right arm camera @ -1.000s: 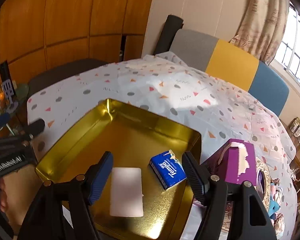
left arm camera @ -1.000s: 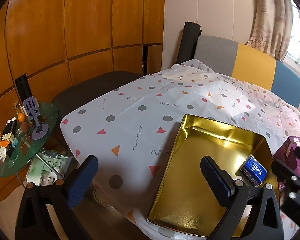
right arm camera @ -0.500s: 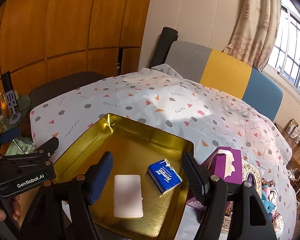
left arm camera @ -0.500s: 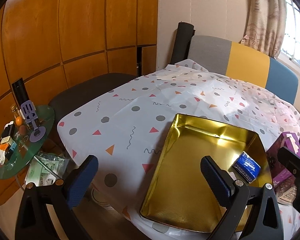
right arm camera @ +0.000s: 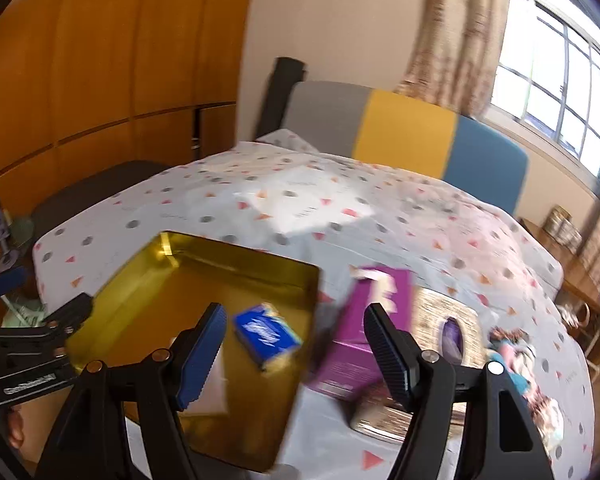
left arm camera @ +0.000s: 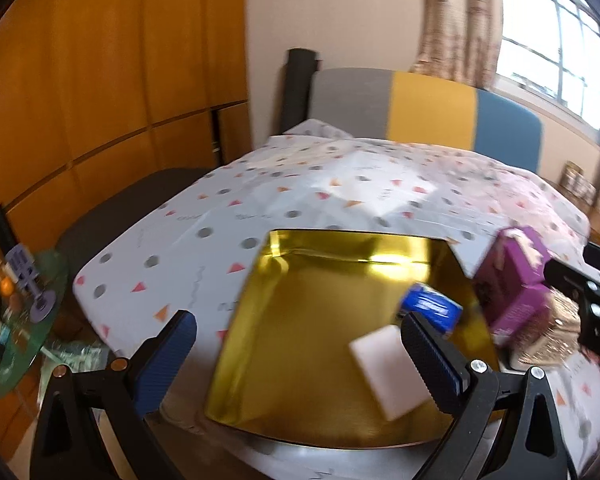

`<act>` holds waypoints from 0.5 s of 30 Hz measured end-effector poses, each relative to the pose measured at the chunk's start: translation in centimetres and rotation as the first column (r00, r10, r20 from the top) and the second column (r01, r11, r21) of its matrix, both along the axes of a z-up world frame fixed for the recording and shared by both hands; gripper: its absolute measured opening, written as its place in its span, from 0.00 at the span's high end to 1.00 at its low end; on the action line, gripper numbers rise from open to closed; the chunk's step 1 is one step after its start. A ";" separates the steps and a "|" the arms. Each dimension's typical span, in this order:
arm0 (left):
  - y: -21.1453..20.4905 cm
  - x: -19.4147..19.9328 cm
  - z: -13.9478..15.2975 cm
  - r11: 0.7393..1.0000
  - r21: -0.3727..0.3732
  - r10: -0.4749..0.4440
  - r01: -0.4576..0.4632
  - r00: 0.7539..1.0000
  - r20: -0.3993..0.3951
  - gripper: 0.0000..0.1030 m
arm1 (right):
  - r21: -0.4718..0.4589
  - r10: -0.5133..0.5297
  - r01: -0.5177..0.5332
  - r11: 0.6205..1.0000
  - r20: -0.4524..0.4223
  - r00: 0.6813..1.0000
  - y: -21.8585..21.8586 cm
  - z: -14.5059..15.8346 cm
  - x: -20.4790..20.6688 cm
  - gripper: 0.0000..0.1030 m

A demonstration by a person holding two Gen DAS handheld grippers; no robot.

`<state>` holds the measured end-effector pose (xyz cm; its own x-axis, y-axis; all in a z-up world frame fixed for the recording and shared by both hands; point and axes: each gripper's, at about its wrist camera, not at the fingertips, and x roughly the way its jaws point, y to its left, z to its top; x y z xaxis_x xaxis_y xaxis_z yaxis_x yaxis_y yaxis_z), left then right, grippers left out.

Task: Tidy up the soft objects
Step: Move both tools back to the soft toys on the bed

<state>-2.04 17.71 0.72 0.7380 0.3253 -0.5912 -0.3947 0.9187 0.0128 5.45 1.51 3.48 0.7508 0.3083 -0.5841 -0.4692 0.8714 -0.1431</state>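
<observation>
Hovering empty and spread, the right gripper (right arm camera: 292, 344) sat nearest the purple tissue box (right arm camera: 364, 328), lower right of the gold tray (right arm camera: 236, 256); the left gripper (left arm camera: 300, 356) gaped too.

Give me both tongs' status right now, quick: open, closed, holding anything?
Left tongs: open, holding nothing, above the gold tray.
Right tongs: open, holding nothing, above the blue tissue pack.

no legible text, blue packet (right arm camera: 266, 334) blurred
</observation>
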 end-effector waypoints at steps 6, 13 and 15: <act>-3.3 1.1 0.0 0.993 -0.009 -0.121 0.121 0.993 -0.014 0.00 | 0.011 -0.167 0.168 0.986 -0.026 0.986 -6.9 -0.6 1.9 0.30; -6.9 1.9 -0.1 0.973 -0.003 -0.229 0.229 0.973 -0.036 0.00 | 0.014 -0.354 0.355 0.935 -0.059 0.934 -15.3 -1.6 3.4 0.30; -7.9 2.0 0.0 0.965 0.000 -0.262 0.262 0.964 -0.039 0.00 | 0.010 -0.398 0.399 0.917 -0.064 0.915 -17.5 -1.9 3.8 0.30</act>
<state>-0.05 9.84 0.69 0.7745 0.1271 -0.6196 -0.1396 0.9898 0.0285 9.24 -16.03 1.54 0.7781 0.0045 -0.6281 -0.0893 0.9906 -0.1035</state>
